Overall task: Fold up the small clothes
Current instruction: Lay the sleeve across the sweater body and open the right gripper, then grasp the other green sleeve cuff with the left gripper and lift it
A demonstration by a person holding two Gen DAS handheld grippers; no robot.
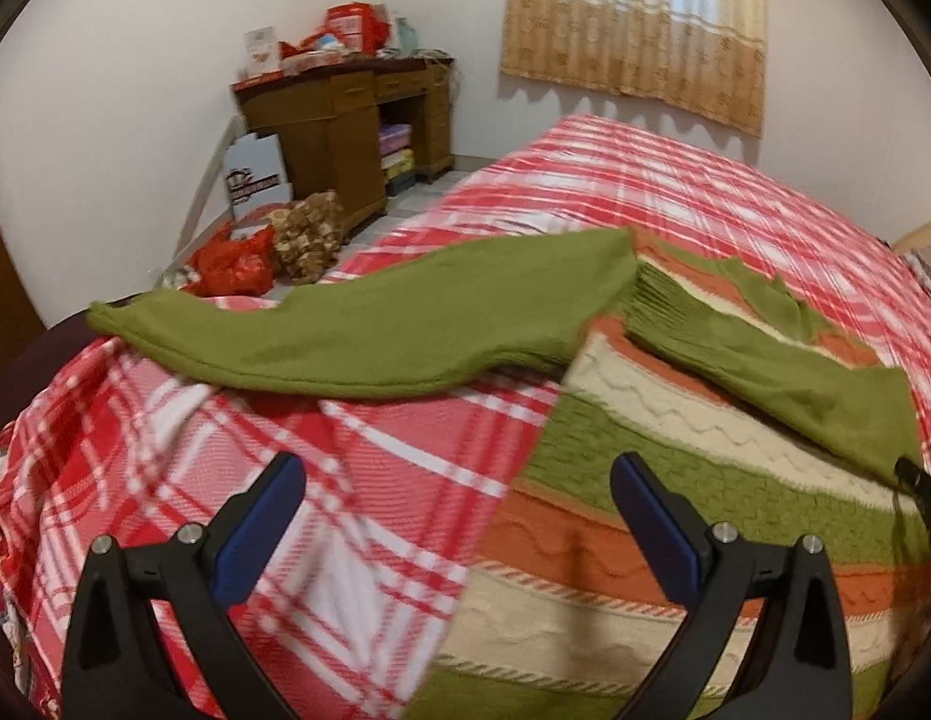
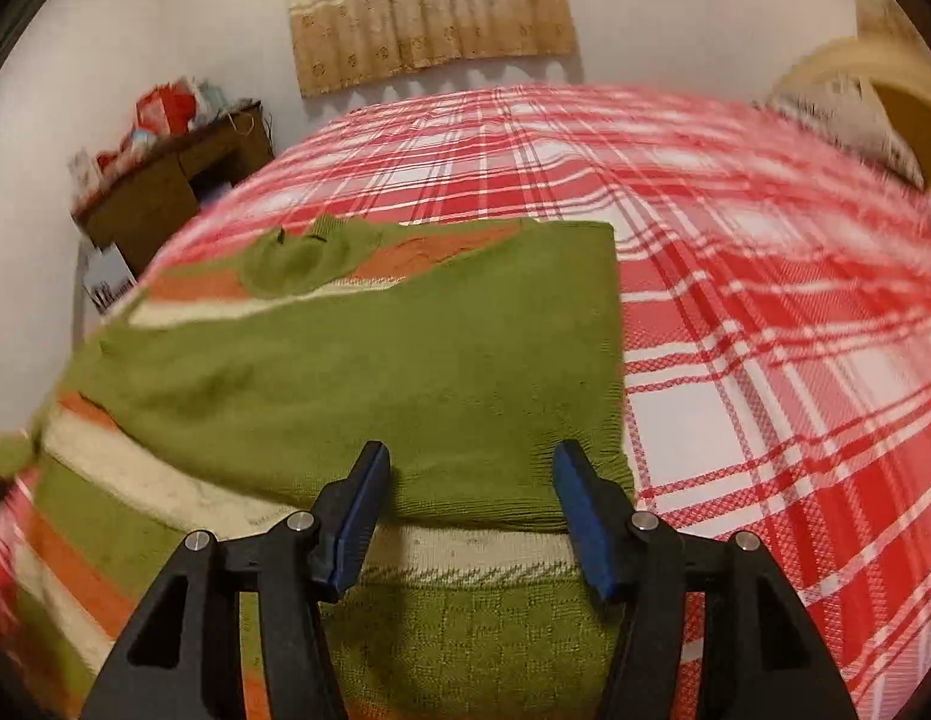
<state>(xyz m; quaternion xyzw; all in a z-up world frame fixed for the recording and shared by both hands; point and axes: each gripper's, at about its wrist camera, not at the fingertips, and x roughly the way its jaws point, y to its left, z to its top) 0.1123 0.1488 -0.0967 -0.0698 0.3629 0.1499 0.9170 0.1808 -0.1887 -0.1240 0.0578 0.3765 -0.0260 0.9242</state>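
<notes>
A knitted sweater (image 1: pixel 675 420) striped in green, orange and cream lies flat on the red plaid bed cover (image 1: pixel 225 450). One green sleeve (image 1: pixel 345 330) stretches out to the left across the cover. The other green sleeve (image 1: pixel 795 372) is folded over the body. My left gripper (image 1: pixel 457 468) hangs open over the sweater's left edge, with nothing between its blue pads. In the right wrist view, the folded sleeve (image 2: pixel 375 372) covers the sweater's chest (image 2: pixel 465 618). My right gripper (image 2: pixel 472 456) is open just above that sleeve's near edge and holds nothing.
A brown desk (image 1: pixel 345 120) cluttered with red packages stands in the far corner. A white box (image 1: pixel 255 174), a red bag (image 1: pixel 237 264) and a patterned bundle (image 1: pixel 309 234) lie beside the bed. A curtain (image 2: pixel 429 6) hangs behind. A pillow (image 2: pixel 843 114) lies at the far right.
</notes>
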